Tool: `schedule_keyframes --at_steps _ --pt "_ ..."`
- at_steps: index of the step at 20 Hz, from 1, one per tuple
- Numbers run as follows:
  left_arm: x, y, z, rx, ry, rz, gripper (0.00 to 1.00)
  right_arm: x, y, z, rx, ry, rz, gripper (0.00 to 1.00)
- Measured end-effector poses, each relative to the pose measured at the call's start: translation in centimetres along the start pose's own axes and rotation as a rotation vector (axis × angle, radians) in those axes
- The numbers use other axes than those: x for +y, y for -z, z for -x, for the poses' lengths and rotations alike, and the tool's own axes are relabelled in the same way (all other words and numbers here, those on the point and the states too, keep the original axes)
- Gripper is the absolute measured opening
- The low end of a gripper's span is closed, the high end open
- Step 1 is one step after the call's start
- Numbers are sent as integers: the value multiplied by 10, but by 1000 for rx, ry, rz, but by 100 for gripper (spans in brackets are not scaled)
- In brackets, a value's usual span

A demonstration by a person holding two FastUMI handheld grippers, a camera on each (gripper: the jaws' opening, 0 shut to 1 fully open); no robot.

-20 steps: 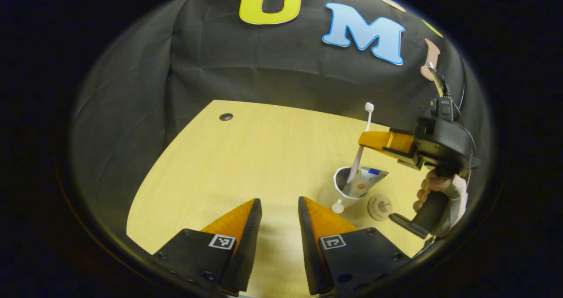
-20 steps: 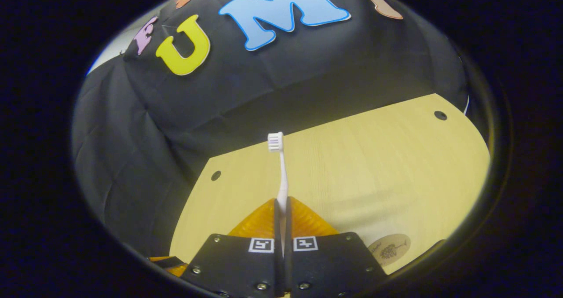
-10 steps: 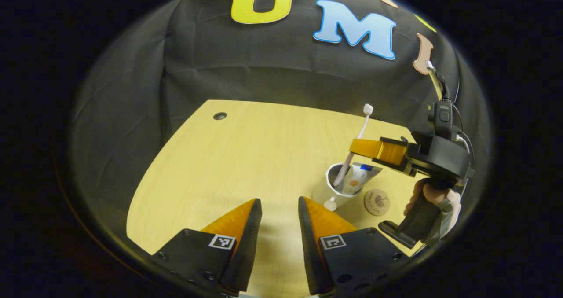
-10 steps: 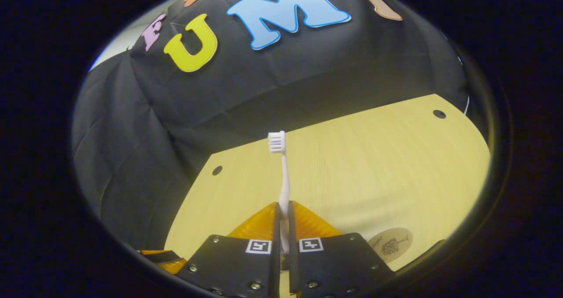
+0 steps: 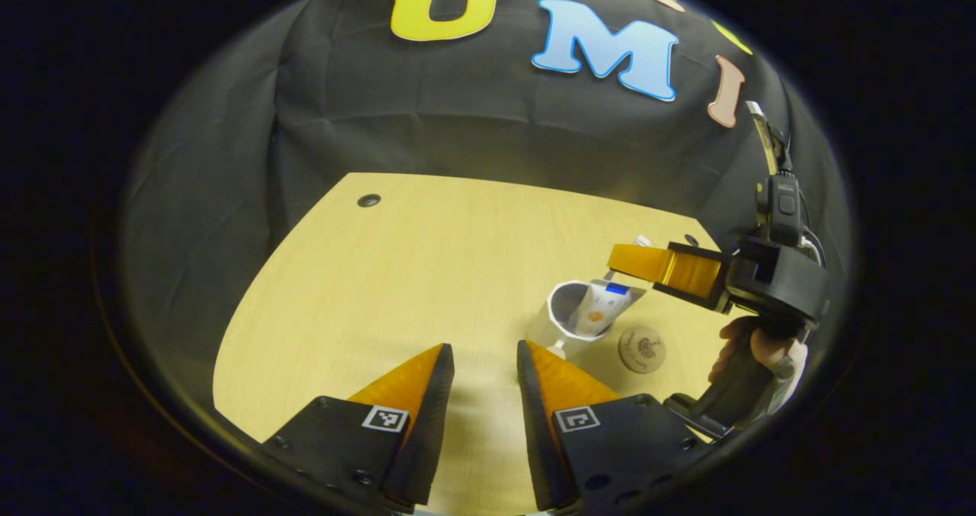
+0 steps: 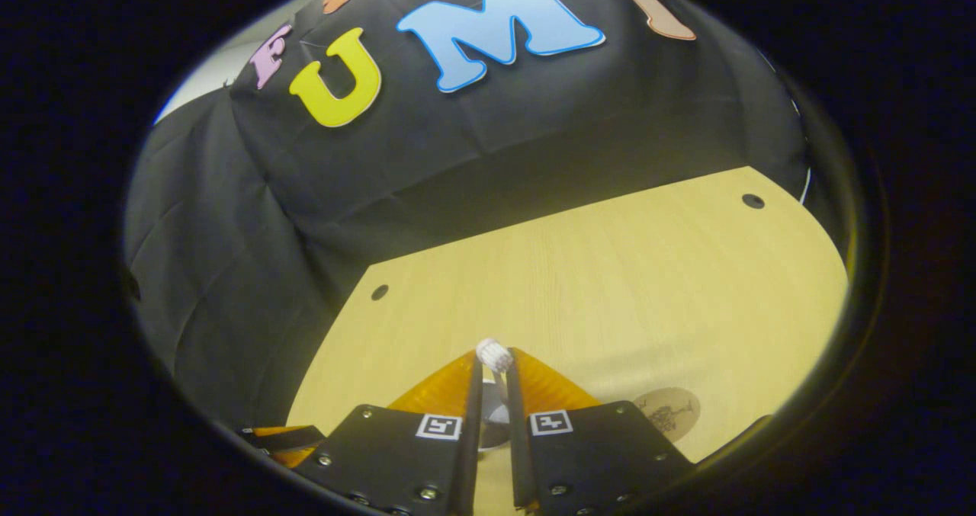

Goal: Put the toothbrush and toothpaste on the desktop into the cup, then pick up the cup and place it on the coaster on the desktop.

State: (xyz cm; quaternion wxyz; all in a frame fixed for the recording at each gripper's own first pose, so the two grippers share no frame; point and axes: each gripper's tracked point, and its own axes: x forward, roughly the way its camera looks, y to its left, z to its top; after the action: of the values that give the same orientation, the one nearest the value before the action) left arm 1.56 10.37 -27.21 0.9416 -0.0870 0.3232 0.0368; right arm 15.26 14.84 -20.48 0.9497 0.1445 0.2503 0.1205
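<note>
The toothbrush (image 6: 494, 354) has slid down into the cup (image 5: 568, 319) beside the toothpaste (image 5: 597, 312); the right gripper (image 6: 492, 363) above the cup has let go, slightly open. The left gripper (image 5: 485, 363), half open, holds nothing. Next comes the coaster (image 5: 641, 348) by the cup

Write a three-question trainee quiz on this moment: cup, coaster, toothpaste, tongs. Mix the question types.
1. True or false: the cup stands on the coaster.
2. In the left gripper view, what sticks out of the cup? A) the toothpaste B) a spoon C) a comb
3. Fill in: the left tongs are ___ and hold nothing.

Key:
1. False. The cup stands on the desktop, beside the coaster.
2. A.
3. open.
</note>
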Motion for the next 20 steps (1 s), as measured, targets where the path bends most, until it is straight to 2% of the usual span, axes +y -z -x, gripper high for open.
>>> schedule_keyframes --at_steps 7,8,9,12,13,16,17,18,19,20 --pt "-22 -8 -12 5 59 -40 49 -7 -13 18 -22 -12 -9 18" --pt "-25 -8 -13 7 71 -45 49 -5 -15 21 -21 -27 -16 21" --pt "-27 -10 -14 11 77 -51 49 -7 -15 22 -20 -22 -16 42" --pt "-32 -9 -22 25 95 -67 49 -13 -22 31 -38 -20 -20 45" --pt "-34 -8 -25 34 108 -74 49 -16 -24 33 -42 -16 -23 56" --pt "-46 -4 -27 67 169 -111 49 -31 -28 41 -52 5 -34 56" --pt "-48 -2 -29 80 185 -129 55 -37 -29 43 -55 15 -40 56" --pt "-52 0 -31 97 201 -146 49 -43 -29 45 -58 24 -48 56" --pt "-54 2 -33 117 216 -159 49 -50 -29 48 -60 36 -56 56" --pt "-57 6 -33 139 236 -173 55 -57 -28 51 -58 48 -65 56"
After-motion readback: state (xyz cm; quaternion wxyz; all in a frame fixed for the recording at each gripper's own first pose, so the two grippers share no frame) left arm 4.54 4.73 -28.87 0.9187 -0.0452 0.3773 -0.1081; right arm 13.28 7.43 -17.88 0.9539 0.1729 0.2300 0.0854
